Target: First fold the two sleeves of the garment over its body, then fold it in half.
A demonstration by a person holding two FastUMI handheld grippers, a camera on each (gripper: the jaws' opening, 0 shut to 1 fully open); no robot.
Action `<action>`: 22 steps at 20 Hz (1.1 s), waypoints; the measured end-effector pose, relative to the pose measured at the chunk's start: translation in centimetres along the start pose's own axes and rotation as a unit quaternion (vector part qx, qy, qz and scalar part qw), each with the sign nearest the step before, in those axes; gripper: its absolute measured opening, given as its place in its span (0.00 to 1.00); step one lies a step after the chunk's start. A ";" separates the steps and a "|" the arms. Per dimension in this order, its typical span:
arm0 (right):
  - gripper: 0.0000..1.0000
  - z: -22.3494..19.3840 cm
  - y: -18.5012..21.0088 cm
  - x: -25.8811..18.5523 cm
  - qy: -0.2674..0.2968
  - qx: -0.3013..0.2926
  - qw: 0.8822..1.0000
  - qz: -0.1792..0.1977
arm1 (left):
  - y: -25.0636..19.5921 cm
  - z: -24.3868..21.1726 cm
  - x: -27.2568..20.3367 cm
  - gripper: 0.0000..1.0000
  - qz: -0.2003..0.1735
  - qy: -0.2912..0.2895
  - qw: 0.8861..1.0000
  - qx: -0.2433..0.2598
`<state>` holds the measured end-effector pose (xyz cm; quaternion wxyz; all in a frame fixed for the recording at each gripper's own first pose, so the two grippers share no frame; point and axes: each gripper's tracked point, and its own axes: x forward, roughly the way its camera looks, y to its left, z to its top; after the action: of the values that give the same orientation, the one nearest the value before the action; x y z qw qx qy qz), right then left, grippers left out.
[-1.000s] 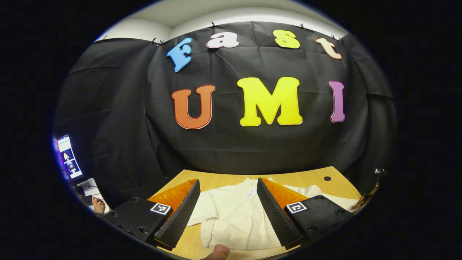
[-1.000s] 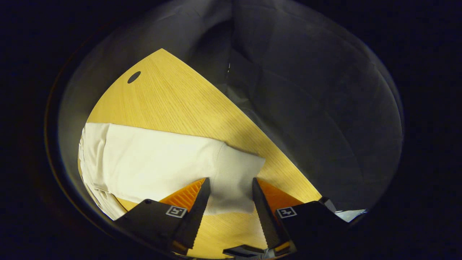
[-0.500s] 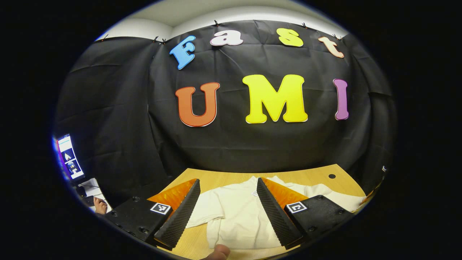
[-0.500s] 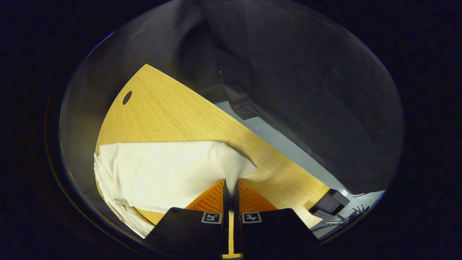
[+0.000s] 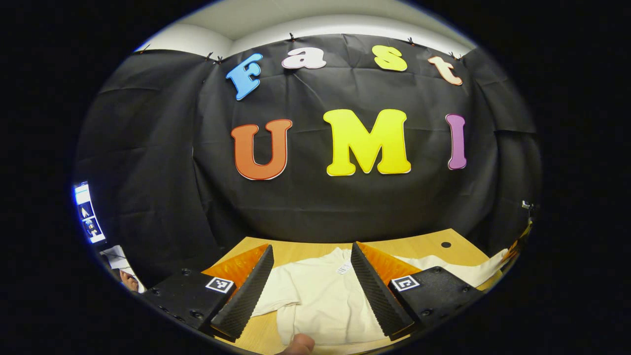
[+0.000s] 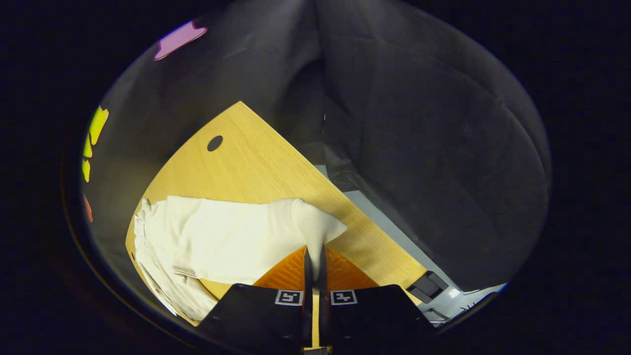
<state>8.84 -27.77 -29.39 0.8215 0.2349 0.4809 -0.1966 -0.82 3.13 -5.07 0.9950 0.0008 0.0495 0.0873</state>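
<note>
- Since one second ago the right gripper (image 6: 314, 256) has closed: its two fingers were spread on both sides of the sleeve cuff (image 6: 315, 228), and now they are pressed together with the cuff pinched between them. The cuff now rises from the table (image 6: 256, 162) in a small peak.
- The left gripper (image 5: 310, 288) has hardly moved. Its fingers are spread wide and hold nothing; it hangs above the body of the garment (image 5: 320, 296).
- In the right gripper view the white garment lies flat on the wooden table, and the long sleeve (image 6: 231, 236) runs from the cuff toward 9 o'clock, where the body is bunched at the table's edge.
- In the left gripper view the body is at 6 o'clock between the open fingers, and the same sleeve stretches away toward 3 o'clock.
- The step in hand, as I judge it, is the first sleeve fold. To do it well, lift the cuff only enough to free it from the table, then carry it in an arc toward the body, so the fold line forms at the shoulder.
- The left gripper could press the body near the shoulder, so the garment does not slide.
- Release the cuff only when the sleeve lies flat across the chest, without a twist.
</note>
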 end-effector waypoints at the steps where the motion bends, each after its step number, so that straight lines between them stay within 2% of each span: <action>1: 0.05 0.3 1.2 -0.8 -0.005 -0.006 1.000 0.006 | 0.2 -0.1 0.0 1.00 -0.003 -0.001 1.000 -0.003; 7: 0.05 0.5 10.0 -4.8 -0.028 -0.053 0.997 0.041 | 2.3 -0.5 -0.5 1.00 -0.015 -0.011 1.000 -0.006; 11: 0.06 -0.5 17.2 -6.5 -0.038 -0.087 0.993 0.066 | 5.1 -1.1 -0.9 1.00 -0.010 -0.012 1.000 -0.003; 17: 0.05 -4.0 31.3 -8.3 -0.053 -0.152 0.980 0.114 | 10.0 -2.2 -1.1 1.00 0.006 -0.005 1.000 -0.014; 22: 0.05 -9.0 42.4 -9.2 -0.047 -0.194 0.968 0.153 | 13.5 -3.5 -0.5 1.00 0.013 0.005 1.000 -0.012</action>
<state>21.62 12.76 -16.75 0.8934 0.1324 0.4289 0.0180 -4.01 16.34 -8.40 0.9935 -0.0105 0.0531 0.1005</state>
